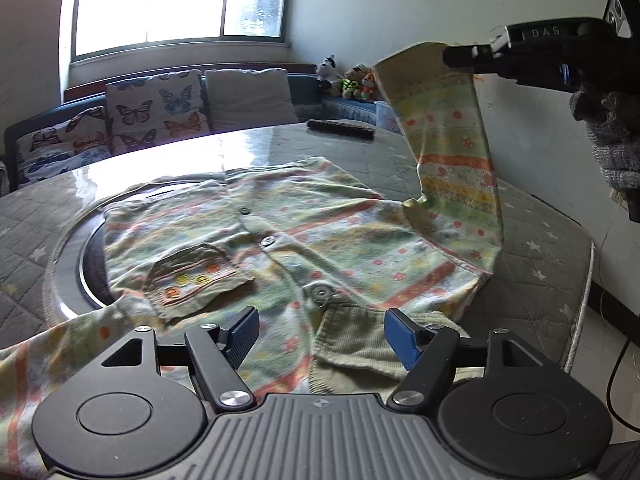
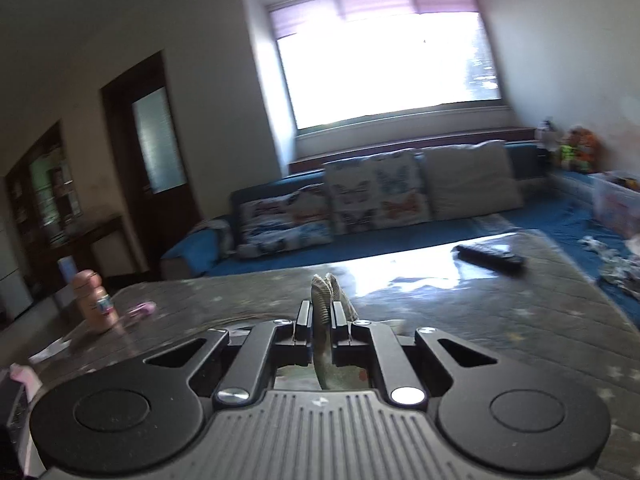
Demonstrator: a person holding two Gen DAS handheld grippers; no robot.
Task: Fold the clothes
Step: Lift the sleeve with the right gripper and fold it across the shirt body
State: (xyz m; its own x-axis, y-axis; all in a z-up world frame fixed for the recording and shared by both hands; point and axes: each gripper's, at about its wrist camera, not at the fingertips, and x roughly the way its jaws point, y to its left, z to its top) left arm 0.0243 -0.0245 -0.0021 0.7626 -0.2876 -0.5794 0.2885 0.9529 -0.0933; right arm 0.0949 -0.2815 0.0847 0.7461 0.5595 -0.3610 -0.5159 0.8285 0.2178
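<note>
A small patterned green and orange button shirt (image 1: pixel 280 236) lies spread on the padded table (image 1: pixel 540 248), front up, with a pocket (image 1: pixel 196 276) and a green collar (image 1: pixel 356 352) near me. My left gripper (image 1: pixel 320 340) is open and empty, just above the collar end. My right gripper (image 1: pixel 452 56) is shut on the cuff of the shirt's sleeve (image 1: pixel 452 140) and holds it raised above the table at the right. In the right wrist view the gripper (image 2: pixel 323 312) pinches a fold of the cuff (image 2: pixel 326 292).
A dark remote (image 1: pixel 340 130) lies at the table's far side, also in the right wrist view (image 2: pixel 490 258). A pink bottle (image 2: pixel 96 300) stands at the table's left. A sofa with butterfly cushions (image 1: pixel 152 112) is behind. A round metal rim (image 1: pixel 68 268) shows under the shirt.
</note>
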